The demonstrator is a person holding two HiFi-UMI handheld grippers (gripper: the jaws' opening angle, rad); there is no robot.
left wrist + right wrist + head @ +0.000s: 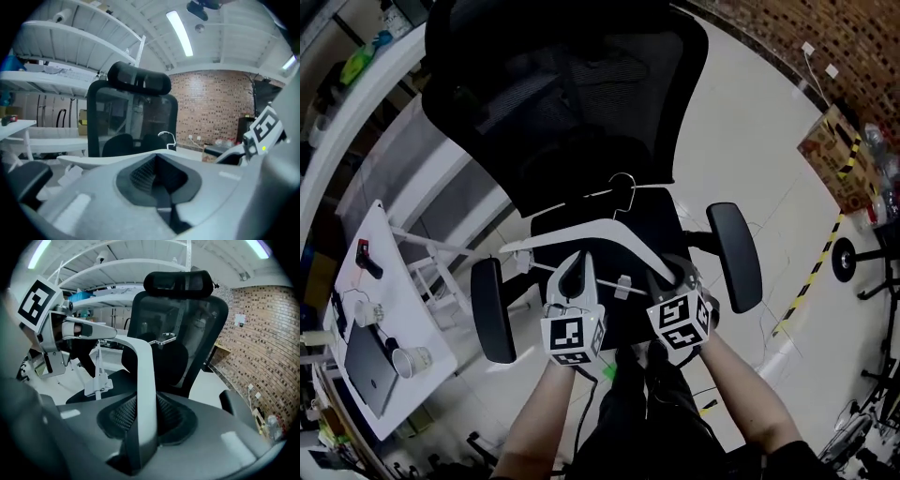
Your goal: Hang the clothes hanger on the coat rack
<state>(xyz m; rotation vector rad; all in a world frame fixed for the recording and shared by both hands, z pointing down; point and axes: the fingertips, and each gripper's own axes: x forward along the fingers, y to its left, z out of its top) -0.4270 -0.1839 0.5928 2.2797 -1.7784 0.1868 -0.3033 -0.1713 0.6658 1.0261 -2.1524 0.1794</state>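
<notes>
A white clothes hanger (pixel 600 228) with a metal hook (pixel 623 183) hangs in the air over the seat of a black office chair (pixel 572 103). My left gripper (pixel 573 272) is shut on its left shoulder, and my right gripper (pixel 670 274) on its right shoulder. In the right gripper view the white arm (pixel 143 380) runs straight up out of the closed jaws, with a clip (pixel 97 385) dangling from the bar. In the left gripper view the hanger (pixel 93 159) lies across the jaw tips, its hook (pixel 168 137) beyond. No coat rack is clearly identifiable.
A white table (pixel 403 309) at the left carries a laptop (pixel 370 366) and a cup (pixel 411 359). A cardboard box (pixel 834 150) and a brick wall stand at the right. A black stand with a round base (pixel 844 258) sits by yellow-black floor tape (pixel 816 272).
</notes>
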